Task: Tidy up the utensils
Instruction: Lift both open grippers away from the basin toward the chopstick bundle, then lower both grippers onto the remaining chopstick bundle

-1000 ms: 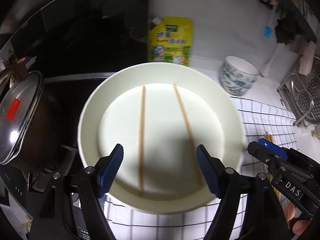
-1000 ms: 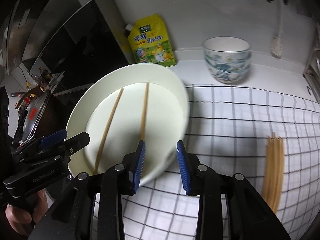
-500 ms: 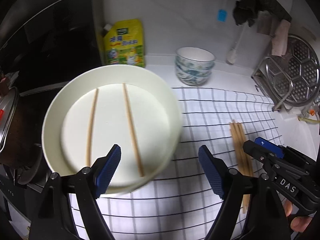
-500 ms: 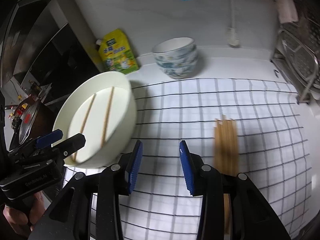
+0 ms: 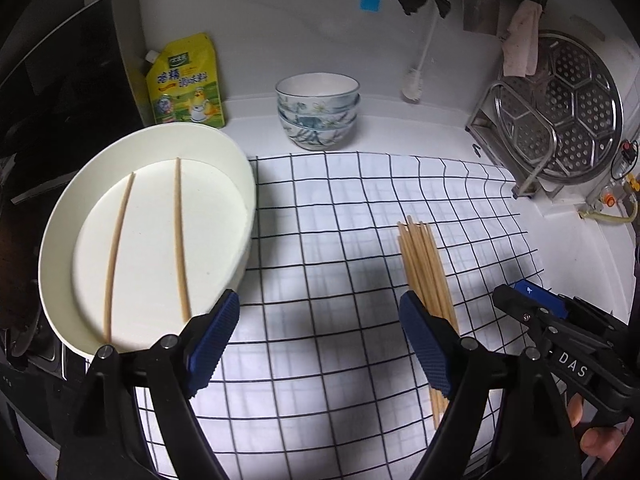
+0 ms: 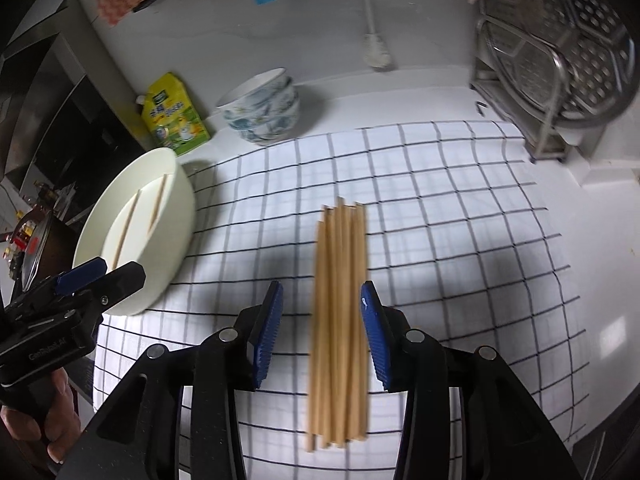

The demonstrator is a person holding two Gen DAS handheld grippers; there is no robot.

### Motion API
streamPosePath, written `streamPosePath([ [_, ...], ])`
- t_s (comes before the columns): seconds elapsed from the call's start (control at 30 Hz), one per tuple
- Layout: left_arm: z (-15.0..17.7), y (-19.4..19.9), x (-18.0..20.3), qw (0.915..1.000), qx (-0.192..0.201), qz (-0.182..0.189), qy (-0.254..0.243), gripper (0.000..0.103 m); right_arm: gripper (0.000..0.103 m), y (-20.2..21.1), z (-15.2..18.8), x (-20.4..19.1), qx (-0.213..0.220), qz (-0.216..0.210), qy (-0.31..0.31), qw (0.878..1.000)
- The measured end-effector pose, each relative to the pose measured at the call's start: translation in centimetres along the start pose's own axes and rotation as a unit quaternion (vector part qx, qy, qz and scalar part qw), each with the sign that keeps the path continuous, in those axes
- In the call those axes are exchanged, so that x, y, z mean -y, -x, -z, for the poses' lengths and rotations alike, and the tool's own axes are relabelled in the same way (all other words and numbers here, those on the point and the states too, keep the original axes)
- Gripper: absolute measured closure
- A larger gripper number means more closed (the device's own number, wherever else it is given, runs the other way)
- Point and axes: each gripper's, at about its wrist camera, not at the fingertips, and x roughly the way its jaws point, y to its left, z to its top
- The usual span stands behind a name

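A bundle of several wooden chopsticks (image 6: 340, 300) lies on a white checked cloth (image 6: 460, 240). My right gripper (image 6: 322, 320) hovers over the bundle's near half, jaws partly open. The sticks show between the blue pads, which do not press on them. To the left, a wide white dish (image 5: 148, 240) holds two separate chopsticks (image 5: 178, 240). My left gripper (image 5: 320, 340) stands wide open over bare cloth, with the dish on its left and the bundle (image 5: 424, 268) on its right. The right gripper's tip (image 5: 532, 304) shows at that view's right edge.
Stacked patterned bowls (image 5: 318, 114) and a yellow pouch (image 5: 186, 84) stand by the back wall. A metal rack with a perforated steamer tray (image 5: 560, 108) fills the right corner. A dish brush (image 5: 416, 80) hangs on the wall. A dark stove with a lidded pot (image 6: 28, 248) lies left.
Both grippers have swung right, from over the white dish to over the checked cloth. The chopstick bundle now sits under the right gripper, whose jaws have widened a little.
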Motion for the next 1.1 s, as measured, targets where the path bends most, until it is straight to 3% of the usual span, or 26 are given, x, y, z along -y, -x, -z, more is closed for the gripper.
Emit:
streamPosePath([
  [0.57,3.1,-3.7,4.4,0.9989,-0.044,-0.006,-0.013,0.023,0.064,-2.2,2.7,5.5,-0.034,0.023,-0.007,0.999],
  [1.1,4.4,-5.5,5.0,0.9979,-0.058,-0.028,-0.009,0.022,0.061,-3.9,4.0,6.9,-0.046,0.009,0.004,0.999],
])
